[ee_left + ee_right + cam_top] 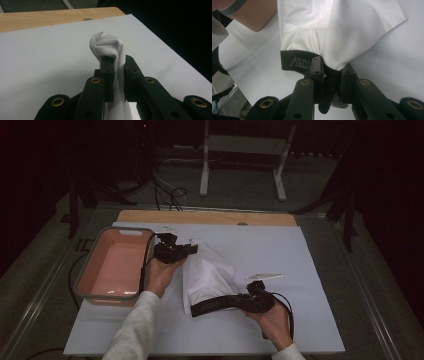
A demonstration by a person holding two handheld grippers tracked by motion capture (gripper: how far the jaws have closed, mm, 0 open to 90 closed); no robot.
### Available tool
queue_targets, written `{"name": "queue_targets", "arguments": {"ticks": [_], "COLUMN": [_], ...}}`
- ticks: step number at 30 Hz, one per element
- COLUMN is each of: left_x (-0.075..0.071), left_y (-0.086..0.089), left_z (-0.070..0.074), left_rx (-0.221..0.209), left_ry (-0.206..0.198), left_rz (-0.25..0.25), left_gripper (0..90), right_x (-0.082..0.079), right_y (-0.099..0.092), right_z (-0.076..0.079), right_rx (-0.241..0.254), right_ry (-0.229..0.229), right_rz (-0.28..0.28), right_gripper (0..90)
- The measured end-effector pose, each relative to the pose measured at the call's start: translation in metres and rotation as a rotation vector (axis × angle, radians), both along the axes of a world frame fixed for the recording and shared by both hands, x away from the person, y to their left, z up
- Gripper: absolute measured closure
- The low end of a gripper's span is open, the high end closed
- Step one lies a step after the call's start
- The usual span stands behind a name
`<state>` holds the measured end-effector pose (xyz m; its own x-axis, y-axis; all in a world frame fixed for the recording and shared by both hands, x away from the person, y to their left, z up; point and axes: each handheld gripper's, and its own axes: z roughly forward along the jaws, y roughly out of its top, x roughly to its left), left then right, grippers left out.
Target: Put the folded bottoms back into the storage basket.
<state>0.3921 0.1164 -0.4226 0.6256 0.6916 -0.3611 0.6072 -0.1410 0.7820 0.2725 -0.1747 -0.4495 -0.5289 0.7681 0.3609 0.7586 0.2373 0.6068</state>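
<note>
Garment — pinched between both claws

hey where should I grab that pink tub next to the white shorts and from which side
Take the pink tub by its grey rim, probably the long wall nearest the left gripper, coming straight down from above. The rim is thin and the tub open-topped, so jaws could straddle that wall. Both grippers are busy now: the left is shut on the white shorts, the right gripper on their black waistband.

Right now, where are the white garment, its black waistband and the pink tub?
white garment [207,275], high view, on its crumpled middle.
black waistband [294,62], right gripper view, on the lettered band.
pink tub [85,295], high view, on its near rim.
</note>
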Motion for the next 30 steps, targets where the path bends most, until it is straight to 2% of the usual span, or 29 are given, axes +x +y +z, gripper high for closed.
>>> {"name": "queue_targets", "arguments": {"ticks": [10,30], "left_x": [-0.001,0.0], "left_y": [0.008,0.024], "left_z": [0.007,0.019], "left_rx": [-0.018,-0.023], "left_ry": [-0.006,-0.011], "left_rz": [0.007,0.028], "left_gripper": [81.4,81.4], "right_x": [0.003,0.011], "right_y": [0.008,0.026], "right_z": [0.007,0.017], "right_rx": [0.002,-0.005], "right_ry": [-0.016,-0.032], "right_rz": [0.016,0.044], "right_gripper": [77.7,77.7]}}
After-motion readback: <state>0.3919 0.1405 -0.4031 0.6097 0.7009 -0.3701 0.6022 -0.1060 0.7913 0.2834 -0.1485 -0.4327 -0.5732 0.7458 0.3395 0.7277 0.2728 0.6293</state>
